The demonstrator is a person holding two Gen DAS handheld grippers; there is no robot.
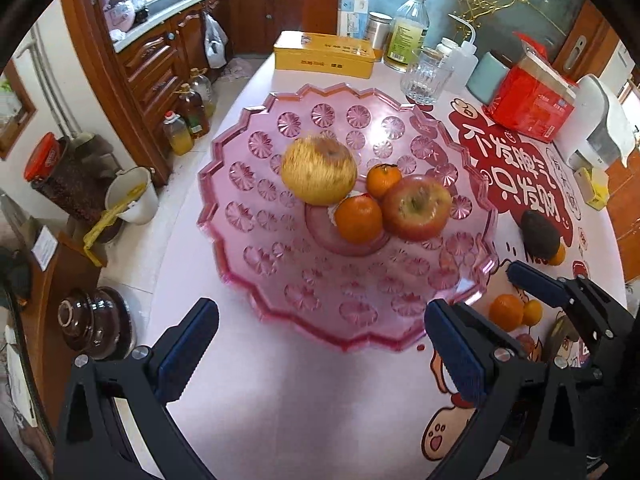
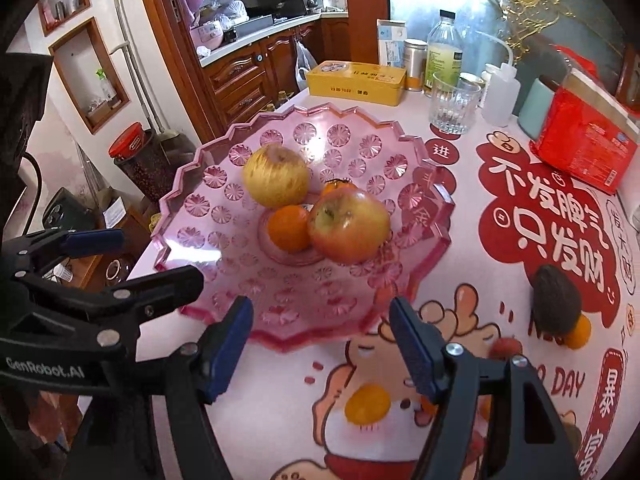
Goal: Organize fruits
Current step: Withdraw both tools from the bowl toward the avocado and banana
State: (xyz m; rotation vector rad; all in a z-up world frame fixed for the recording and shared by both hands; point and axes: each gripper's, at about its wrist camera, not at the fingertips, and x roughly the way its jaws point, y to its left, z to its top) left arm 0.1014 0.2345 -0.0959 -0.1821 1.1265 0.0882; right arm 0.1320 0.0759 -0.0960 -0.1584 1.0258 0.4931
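A pink glass plate [image 1: 248, 200] [image 2: 192, 236] holds a yellow apple [image 1: 319, 170] [image 2: 276, 176], a red apple [image 1: 418, 208] [image 2: 348, 226] and two tangerines [image 1: 358, 218] [image 2: 289, 227]. My left gripper [image 1: 322, 312] hovers open and empty over the plate's near rim. To its right, my right gripper [image 2: 320, 312] is open and empty too, above the near rim and the tablecloth. On the cloth lie a dark avocado [image 1: 539, 234] [image 2: 556, 300] with a tangerine [image 2: 578, 332] against it, and more tangerines [image 1: 506, 312] [image 2: 367, 404] near my right fingers.
Behind the plate stand a yellow tin [image 1: 324, 56], a drinking glass [image 1: 426, 76], bottles and a red packet [image 1: 532, 100]. A white jug [image 1: 600, 128] sits at the far right. The table edge [image 1: 180, 240] runs along the left, with oil bottles and pots on the floor below.
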